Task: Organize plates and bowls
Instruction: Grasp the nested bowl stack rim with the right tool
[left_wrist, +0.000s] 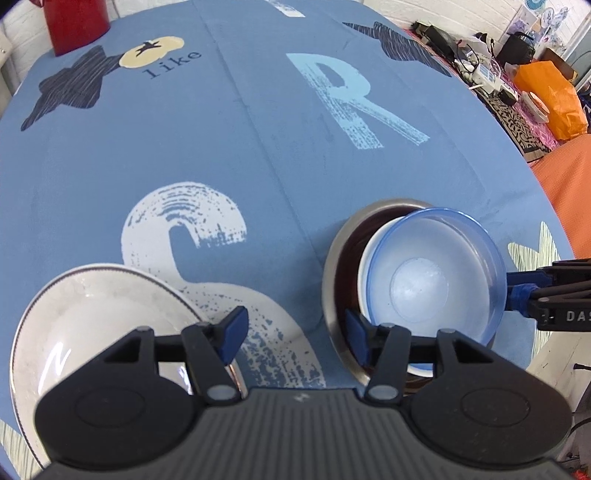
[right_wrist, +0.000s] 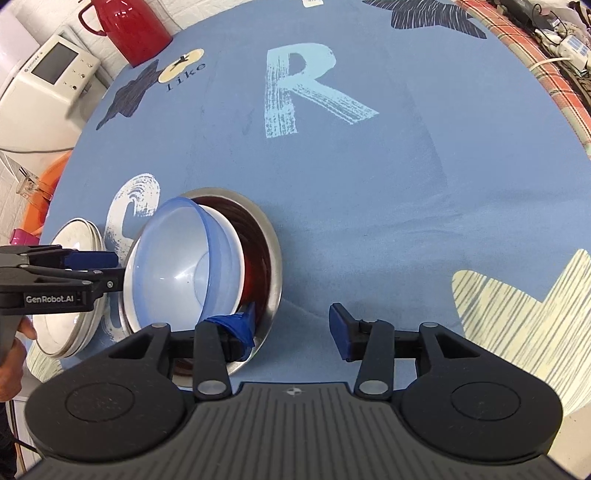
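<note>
Bowls (left_wrist: 436, 273) nested in steel bowl (left_wrist: 334, 258)

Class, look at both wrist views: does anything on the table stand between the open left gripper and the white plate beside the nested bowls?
Nothing visible does. The left gripper is open over bare tablecloth, and the white plate lies directly beside its left finger; the nested bowls sit on the opposite side.

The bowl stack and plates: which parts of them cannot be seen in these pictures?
- White bowl, both views: only a rim sliver shows; the blue bowl inside covers the rest.
- Steel bowl bottom: hidden by the nested bowls.
- Plates, left view: near edge hidden by the left gripper; their count is unclear.
- Right view: the left gripper covers the plates' middle.
</note>
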